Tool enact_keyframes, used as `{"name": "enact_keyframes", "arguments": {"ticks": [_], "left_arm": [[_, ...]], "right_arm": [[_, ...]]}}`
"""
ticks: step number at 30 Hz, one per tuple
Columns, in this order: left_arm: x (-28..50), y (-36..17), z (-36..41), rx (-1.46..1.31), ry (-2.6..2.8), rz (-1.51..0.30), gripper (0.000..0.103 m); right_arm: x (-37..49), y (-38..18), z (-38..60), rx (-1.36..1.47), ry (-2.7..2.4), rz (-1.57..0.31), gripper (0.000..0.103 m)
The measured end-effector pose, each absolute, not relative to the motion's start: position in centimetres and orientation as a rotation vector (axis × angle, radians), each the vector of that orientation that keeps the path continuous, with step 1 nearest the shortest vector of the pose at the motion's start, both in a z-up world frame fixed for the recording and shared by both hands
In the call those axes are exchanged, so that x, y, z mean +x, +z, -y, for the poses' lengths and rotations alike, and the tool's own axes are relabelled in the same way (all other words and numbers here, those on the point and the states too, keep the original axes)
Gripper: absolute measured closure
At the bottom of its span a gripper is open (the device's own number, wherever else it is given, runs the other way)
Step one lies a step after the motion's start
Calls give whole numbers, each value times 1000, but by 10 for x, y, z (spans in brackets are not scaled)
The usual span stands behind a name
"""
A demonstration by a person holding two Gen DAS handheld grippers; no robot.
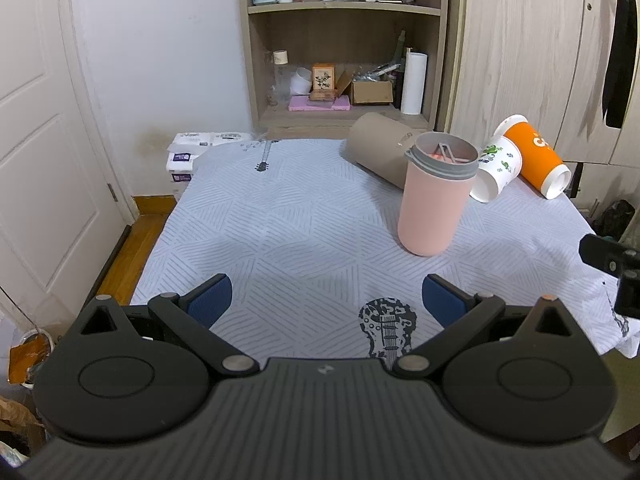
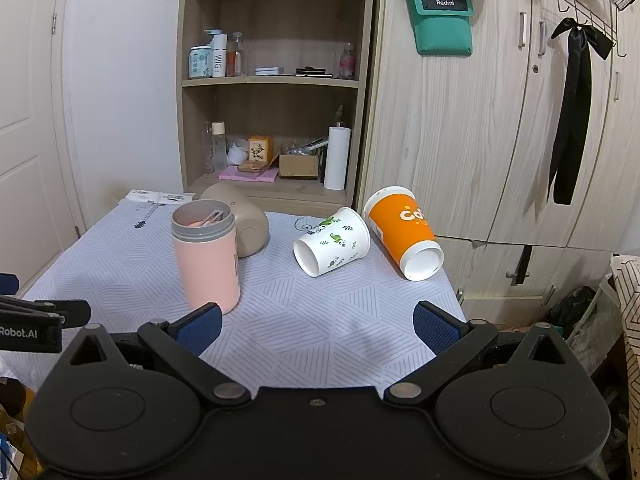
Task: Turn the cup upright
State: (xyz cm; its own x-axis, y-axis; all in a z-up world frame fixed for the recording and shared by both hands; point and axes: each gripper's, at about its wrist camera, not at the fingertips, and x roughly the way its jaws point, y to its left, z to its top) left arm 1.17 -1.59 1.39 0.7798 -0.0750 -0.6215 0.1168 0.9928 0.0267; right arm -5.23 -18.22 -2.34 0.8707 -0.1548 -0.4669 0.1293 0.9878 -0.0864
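Observation:
A pink cup with a grey rim (image 1: 434,196) (image 2: 208,256) stands upright on the patterned cloth. Behind it a tan cup (image 1: 378,148) (image 2: 246,220) lies on its side. A white cup with green leaf prints (image 1: 496,168) (image 2: 334,240) and an orange cup (image 1: 534,156) (image 2: 404,232) lie on their sides at the table's far right. My left gripper (image 1: 326,300) is open and empty, near the front of the table. My right gripper (image 2: 316,326) is open and empty, in front of the white cup.
The table, covered by a grey striped cloth (image 1: 280,220) (image 2: 320,320), ends near a wooden shelf unit (image 1: 340,40) (image 2: 272,80) and wardrobe doors (image 2: 480,120). A white door (image 1: 36,120) is on the left. Tissue packs (image 1: 192,152) sit behind the table's far left corner.

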Motion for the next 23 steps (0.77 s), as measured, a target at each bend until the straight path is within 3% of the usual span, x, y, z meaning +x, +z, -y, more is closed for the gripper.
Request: {"name": "enact_keyframes", "arguments": {"ticks": [23], "left_arm": [[8, 16, 12, 56, -53, -639, 0]], "right_arm": [[-53, -23, 185, -55, -151, -494, 0]]}}
